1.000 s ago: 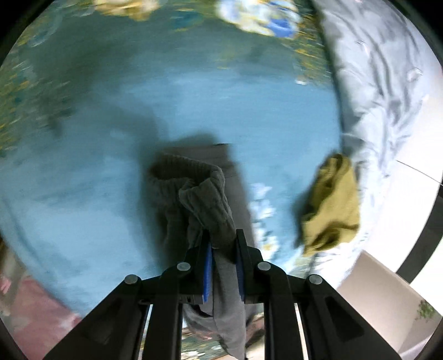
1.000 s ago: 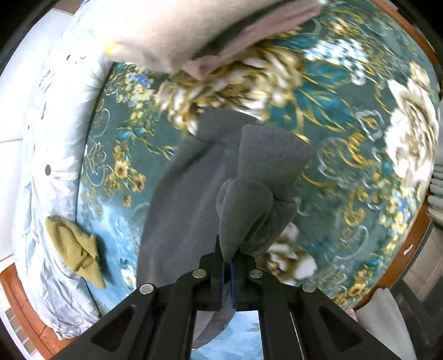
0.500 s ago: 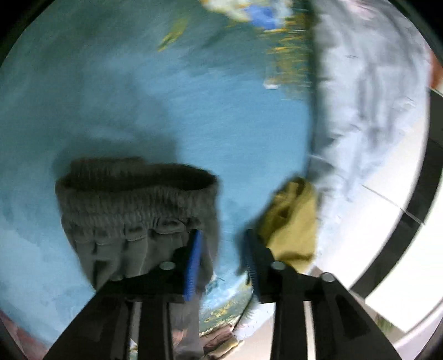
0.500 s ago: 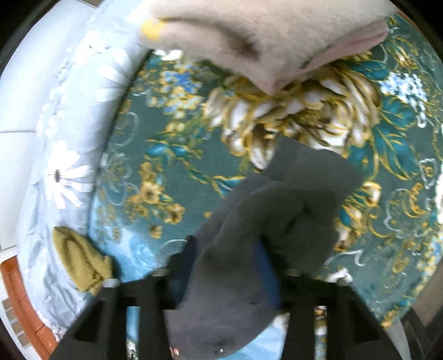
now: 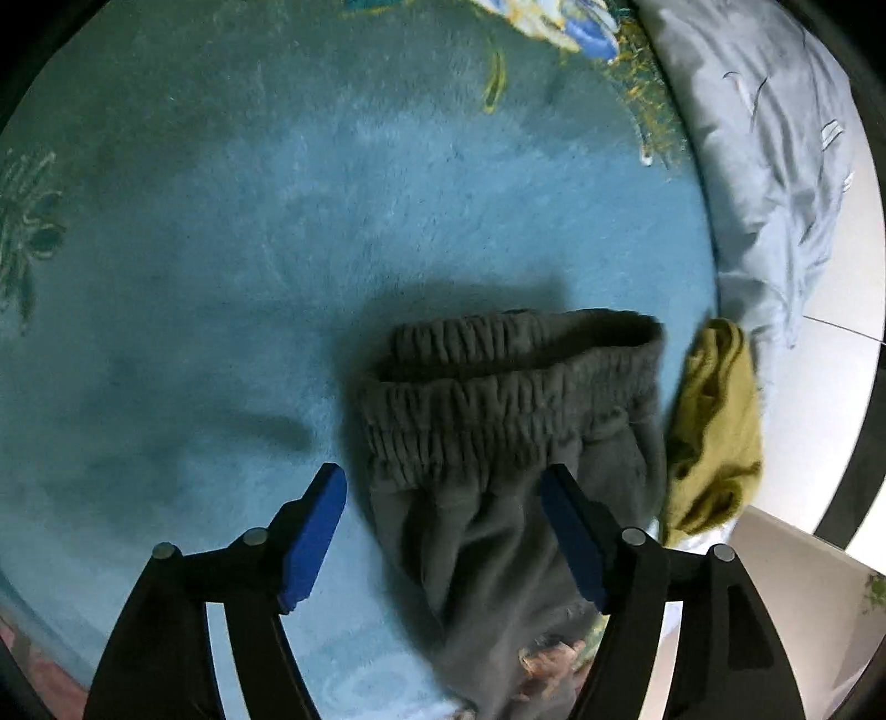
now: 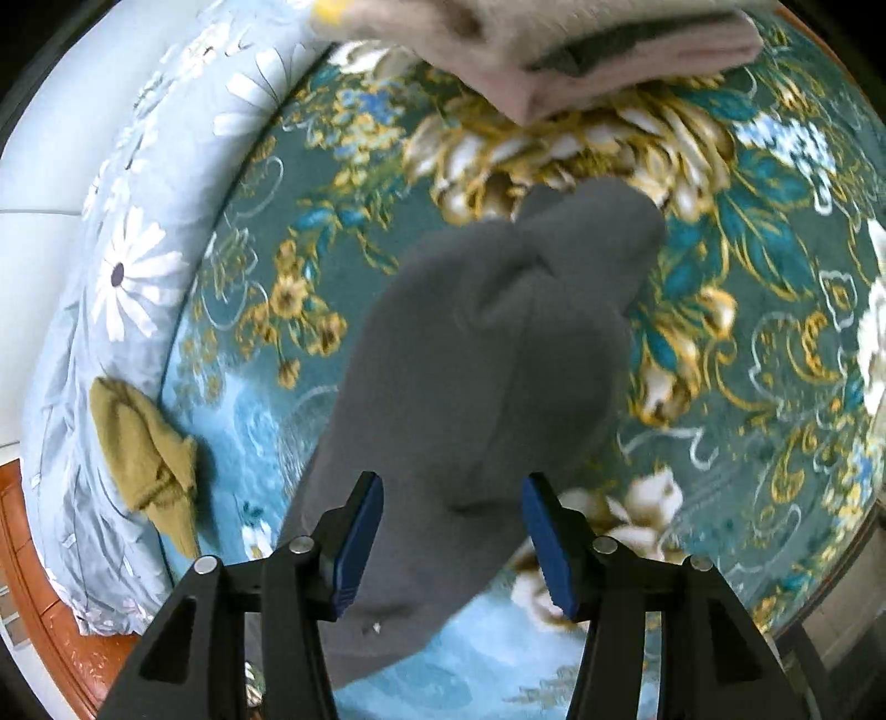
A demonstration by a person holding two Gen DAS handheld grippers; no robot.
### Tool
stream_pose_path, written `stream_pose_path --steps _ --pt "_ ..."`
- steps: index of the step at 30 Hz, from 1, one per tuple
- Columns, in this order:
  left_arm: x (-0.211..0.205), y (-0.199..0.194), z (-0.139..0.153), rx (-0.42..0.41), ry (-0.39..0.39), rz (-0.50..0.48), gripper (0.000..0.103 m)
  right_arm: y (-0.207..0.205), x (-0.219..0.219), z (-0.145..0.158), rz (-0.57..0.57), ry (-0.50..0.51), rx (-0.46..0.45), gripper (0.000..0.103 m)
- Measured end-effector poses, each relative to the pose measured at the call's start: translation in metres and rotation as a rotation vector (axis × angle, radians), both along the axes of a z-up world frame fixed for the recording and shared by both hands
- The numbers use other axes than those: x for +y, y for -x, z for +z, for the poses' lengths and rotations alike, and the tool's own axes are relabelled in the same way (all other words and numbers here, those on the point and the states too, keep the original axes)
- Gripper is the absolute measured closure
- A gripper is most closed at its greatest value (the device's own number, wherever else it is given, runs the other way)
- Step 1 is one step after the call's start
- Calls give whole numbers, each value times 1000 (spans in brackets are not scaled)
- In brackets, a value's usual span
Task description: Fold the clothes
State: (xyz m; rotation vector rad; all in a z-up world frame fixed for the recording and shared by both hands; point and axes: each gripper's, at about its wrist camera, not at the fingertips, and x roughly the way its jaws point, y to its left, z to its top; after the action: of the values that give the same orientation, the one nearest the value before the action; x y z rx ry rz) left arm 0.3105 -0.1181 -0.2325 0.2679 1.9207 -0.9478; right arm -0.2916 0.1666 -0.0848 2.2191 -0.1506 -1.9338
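The grey sweatpants (image 5: 498, 454) lie stretched on the bed's floral blanket (image 5: 221, 249), their long axis running from my left hand-held gripper (image 5: 443, 531) to my right hand-held gripper (image 6: 451, 531). The gathered elastic waistband (image 5: 509, 399) sits just ahead of my left fingertips and slightly off to their right, near the bed edge where the pale daisy-print quilt (image 5: 775, 166) is bunched. The leg ends (image 6: 581, 232) reach away from my right hand-held gripper, toward the folded beige and pink pile (image 6: 554, 50) at the far side of the blanket.

My left jaws have just been opening and now stand spread wide; the cloth below the waistband lies beneath and between them, but the blue pads (image 5: 315, 531) do not press it. My right jaws have also opened within the last second and now stand apart, with the grey legs lying loose under the gap and neither pad closed on the fabric.

An olive-yellow garment (image 5: 714, 432) sits crumpled just beside the waistband, at the quilt's border.

As I judge it, the next fold turns on that end-to-end line: the waistband is my left hand's to take, the legs my right's, and one end must travel along it to meet the other.
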Motion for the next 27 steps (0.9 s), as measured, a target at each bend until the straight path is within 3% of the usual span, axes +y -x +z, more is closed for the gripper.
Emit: stream_pose_path --steps 1,6,8,10,13,16,19,23,27 --pt "-3 3 0 -1 9 4 20 -2 2 2 1 1 0 47" --pt "-10 12 -3 -43 -1 1 20 -4 15 12 3 -8 12 47" --pt "-11 12 -2 -57 -15 11 30 -5 19 14 -5 -9 10 46" --pt "-12 13 3 -69 -15 13 46 -8 22 16 -10 -6 7 46" --pt "-5 3 16 -22 19 41 67 -13 24 18 -5 2 5 46" --pt "5 -19 34 48 94 84 71 -17 26 18 0 12 0 46" --pt "16 -57 57 2 161 120 71 -20 31 18 9 22 2 46" --pt "27 -109 56 -99 89 179 70 -24 40 11 2 45 -6 46" --pt "45 -126 41 -114 -35 238 64 -29 39 -7 -14 68 -37 46"
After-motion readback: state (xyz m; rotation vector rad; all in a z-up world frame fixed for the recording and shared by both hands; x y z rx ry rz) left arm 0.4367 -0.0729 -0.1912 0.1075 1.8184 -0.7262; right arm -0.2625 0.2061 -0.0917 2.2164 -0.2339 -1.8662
